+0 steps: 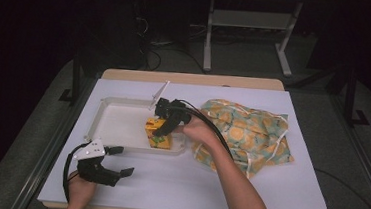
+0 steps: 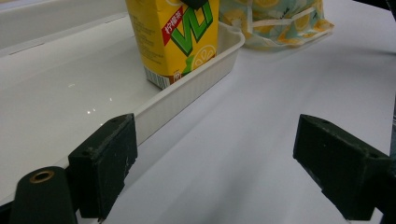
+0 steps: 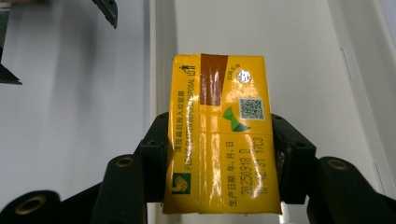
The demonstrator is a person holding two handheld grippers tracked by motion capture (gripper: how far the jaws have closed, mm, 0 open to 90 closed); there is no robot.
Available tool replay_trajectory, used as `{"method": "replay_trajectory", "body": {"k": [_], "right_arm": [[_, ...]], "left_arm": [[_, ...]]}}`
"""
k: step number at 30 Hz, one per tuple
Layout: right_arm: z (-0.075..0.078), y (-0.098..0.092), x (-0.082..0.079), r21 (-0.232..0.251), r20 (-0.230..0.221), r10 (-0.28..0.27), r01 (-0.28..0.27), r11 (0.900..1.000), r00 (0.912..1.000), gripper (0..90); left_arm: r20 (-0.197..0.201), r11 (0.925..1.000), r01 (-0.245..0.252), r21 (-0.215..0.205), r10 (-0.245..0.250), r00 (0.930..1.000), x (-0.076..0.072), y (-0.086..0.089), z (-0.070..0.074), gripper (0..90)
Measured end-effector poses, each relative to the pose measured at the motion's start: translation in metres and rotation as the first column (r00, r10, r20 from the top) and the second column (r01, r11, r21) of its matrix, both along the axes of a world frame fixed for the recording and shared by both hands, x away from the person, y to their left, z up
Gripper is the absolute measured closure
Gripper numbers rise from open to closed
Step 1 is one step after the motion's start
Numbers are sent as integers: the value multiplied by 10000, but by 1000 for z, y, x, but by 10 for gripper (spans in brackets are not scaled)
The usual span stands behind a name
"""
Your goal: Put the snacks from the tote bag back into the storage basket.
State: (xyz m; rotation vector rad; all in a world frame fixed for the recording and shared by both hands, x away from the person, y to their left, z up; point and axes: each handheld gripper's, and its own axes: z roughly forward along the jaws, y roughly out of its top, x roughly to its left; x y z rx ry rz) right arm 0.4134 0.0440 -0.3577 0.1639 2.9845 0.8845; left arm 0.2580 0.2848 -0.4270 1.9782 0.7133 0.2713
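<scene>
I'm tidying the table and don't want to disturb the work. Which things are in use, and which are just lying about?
In use:
- yellow lemon-tea drink carton
- shallow white plastic tray
- right gripper, clamped on the carton

Lying about:
- orange-and-teal patterned cloth bag
- left gripper, open and empty

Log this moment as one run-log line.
right gripper: shut on yellow drink carton | carton: upright in white tray, near corner | left gripper: open, on table beside tray

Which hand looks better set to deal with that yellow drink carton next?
The right. Its hand-held gripper already clamps the carton from above, standing in the white tray. The left hand-held gripper sits open on the table, apart from it.
</scene>
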Motion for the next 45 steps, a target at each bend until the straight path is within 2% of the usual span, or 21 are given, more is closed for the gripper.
{"method": "replay_trajectory", "body": {"k": [8, 16, 45], "right_arm": [[-3, -4, -1, 104, -38, -61, 61, 9999, 10000, 480], [-3, -4, -4, 1, 112, 10, -10, 10000, 9999, 476], [-3, -5, -10, 105, 171, 104, -106, 9999, 9998, 462]], "left_arm": [[4, 9999, 34, 97, -34, 10000, 0, 0, 0, 135], [21, 9997, 95, 203, -96, 10000, 1, 0, 0, 135], [-8, 9998, 74, 162, -74, 10000, 1, -1, -1, 135]]}}
